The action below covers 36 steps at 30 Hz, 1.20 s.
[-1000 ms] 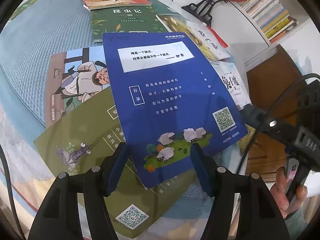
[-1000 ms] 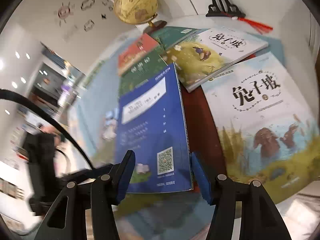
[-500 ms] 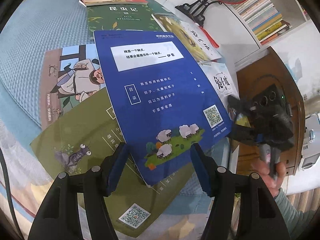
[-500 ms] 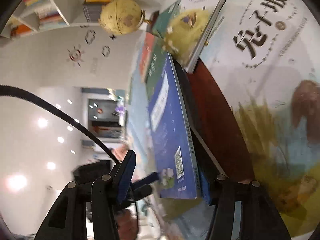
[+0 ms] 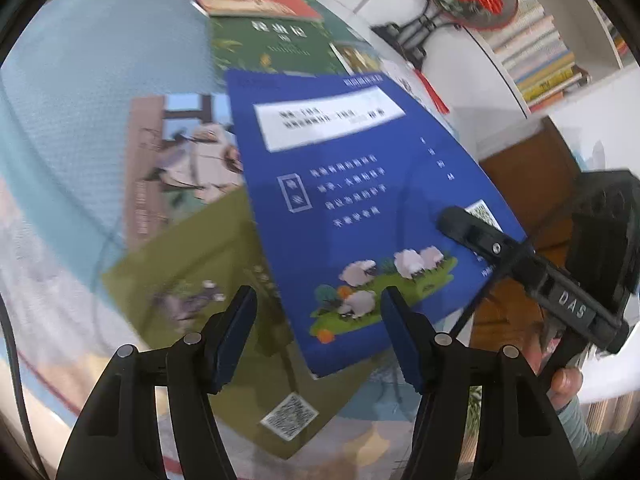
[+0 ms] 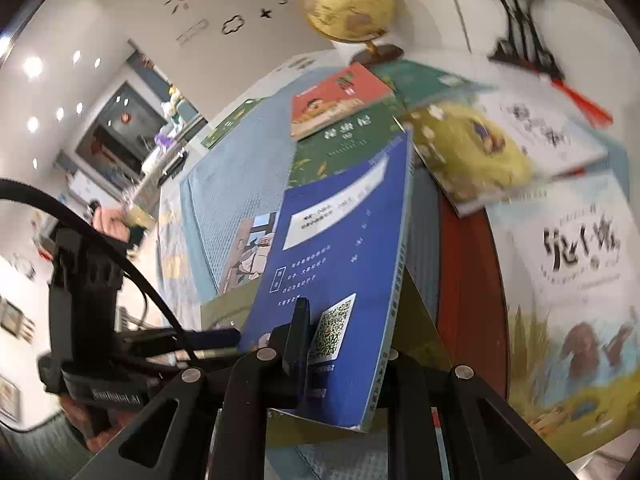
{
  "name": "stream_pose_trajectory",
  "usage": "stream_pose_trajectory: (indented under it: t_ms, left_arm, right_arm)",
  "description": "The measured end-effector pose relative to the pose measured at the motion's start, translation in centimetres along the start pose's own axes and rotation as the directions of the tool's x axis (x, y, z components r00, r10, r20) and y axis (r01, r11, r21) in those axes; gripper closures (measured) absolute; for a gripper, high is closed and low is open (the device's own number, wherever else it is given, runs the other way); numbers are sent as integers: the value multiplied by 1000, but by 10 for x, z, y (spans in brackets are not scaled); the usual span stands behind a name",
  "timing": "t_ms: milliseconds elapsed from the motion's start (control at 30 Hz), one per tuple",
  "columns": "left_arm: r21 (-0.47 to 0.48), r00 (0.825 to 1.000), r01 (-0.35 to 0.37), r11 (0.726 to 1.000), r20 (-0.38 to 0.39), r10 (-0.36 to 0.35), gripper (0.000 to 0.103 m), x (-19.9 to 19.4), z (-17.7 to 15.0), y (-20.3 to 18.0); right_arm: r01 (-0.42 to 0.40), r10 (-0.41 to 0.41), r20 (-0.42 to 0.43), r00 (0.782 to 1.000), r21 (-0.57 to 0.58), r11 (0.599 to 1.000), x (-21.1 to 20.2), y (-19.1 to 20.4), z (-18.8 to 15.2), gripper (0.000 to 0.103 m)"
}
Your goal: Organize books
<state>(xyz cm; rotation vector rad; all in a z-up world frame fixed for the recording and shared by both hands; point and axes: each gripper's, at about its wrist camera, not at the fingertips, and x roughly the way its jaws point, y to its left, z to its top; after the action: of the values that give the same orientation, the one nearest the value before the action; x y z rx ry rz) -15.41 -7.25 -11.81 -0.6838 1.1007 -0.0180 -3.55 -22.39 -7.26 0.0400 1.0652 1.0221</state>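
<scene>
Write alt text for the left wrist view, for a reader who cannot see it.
The right gripper clamps the right edge of a blue book, tilted up over an olive-green book and other scattered books. The left gripper waits in the foreground, jaws open, short of the book's near edge.

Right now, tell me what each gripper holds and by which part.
The right gripper is shut on the blue book, pinching its near corner by the QR code. The left gripper is open, holding nothing.
</scene>
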Motion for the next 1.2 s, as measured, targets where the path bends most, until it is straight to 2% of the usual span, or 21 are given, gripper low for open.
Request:
stream_pose_trajectory:
  t_ms: [233, 467, 533, 600, 700, 767, 800, 900, 967, 1100, 1200]
  left_arm:
    - [-36, 998, 11, 999, 56, -9, 42, -34, 11, 21]
    - [-19, 994, 64, 998, 95, -62, 42, -66, 38, 35]
    - [-17, 990, 95, 995, 106, -93, 42, -76, 47, 41]
    - [-31, 985, 134, 991, 114, -130, 42, -87, 55, 52]
    - [-66, 977, 187, 980, 116, -179, 42, -99, 63, 73]
    - [-64, 980, 168, 984, 118, -159, 42, -105, 67, 86]
    - [-67, 981, 160, 985, 124, -151, 42, -109, 68, 93]
    - [-128, 971, 217, 968, 132, -201, 42, -119, 69, 123]
    - [-165, 963, 253, 953, 143, -230, 42, -127, 68, 146]
    - [-201, 950, 294, 934, 168, -263, 42, -145, 69, 183]
    - [-234, 943, 326, 916, 151, -297, 42, -142, 72, 210]
  right_arm:
    - [101, -99, 21, 995, -142, 985, -9, 33, 11, 87]
    - [211, -206, 47, 977, -261, 942, -4, 85, 28, 87]
    - [248, -244, 51, 968, -293, 923, -1, 106, 29, 87]
    - [306, -302, 68, 951, -366, 879, 7, 135, 29, 87]
    - [334, -345, 55, 937, -434, 837, 24, 169, 30, 86]
    - [304, -328, 21, 944, -436, 847, 35, 189, 33, 78]
    - [276, -299, 16, 954, -437, 856, 40, 200, 34, 70]
    - [220, -237, 14, 971, -429, 876, 51, 224, 35, 57]
    - [174, -191, 0, 982, -413, 894, 62, 235, 38, 53]
    - [75, -102, -56, 993, -362, 929, 93, 248, 41, 53]
    - [-11, -25, -117, 993, -294, 956, 114, 248, 39, 52]
